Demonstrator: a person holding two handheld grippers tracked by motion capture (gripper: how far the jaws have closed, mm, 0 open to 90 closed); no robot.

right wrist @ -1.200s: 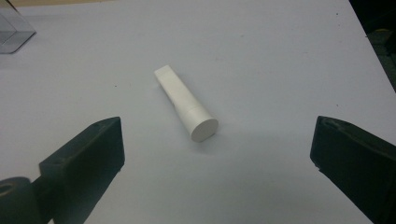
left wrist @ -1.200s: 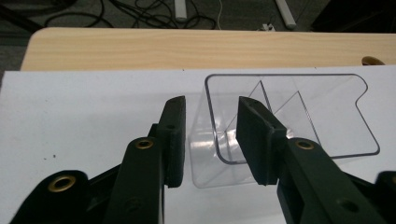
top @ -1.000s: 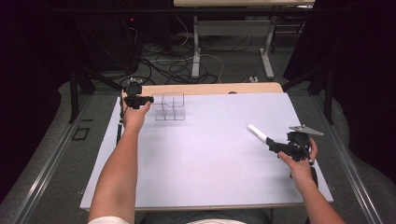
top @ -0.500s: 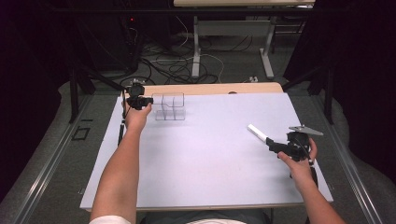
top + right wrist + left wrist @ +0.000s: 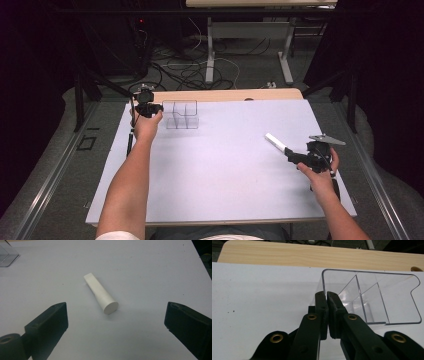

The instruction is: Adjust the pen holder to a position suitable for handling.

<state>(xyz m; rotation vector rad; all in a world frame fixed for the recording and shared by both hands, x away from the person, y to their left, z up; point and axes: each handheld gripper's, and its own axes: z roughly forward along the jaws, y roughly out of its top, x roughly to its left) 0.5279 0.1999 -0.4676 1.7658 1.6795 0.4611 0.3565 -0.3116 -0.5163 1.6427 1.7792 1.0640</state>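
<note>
Upper left: left gripper has just clamped clear organizer wall. Lower right: right gripper, jaws wide, faces white tube; next likely grab it.

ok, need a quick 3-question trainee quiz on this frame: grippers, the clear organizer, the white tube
1. True or false: the left gripper has its jaws closed on a wall of the clear organizer.
2. Multiple choice: the white tube is A) held by the right gripper, B) lying on the white table ahead of that gripper's open jaws, C) inside the organizer.
3. Fill in: the organizer stands near the table's ____ edge, seen from the person's side.

Key: 1 true, the jaws pinch its near end wall. 2 B, nothing touches the tube. 3 far, towards the left corner.
</note>
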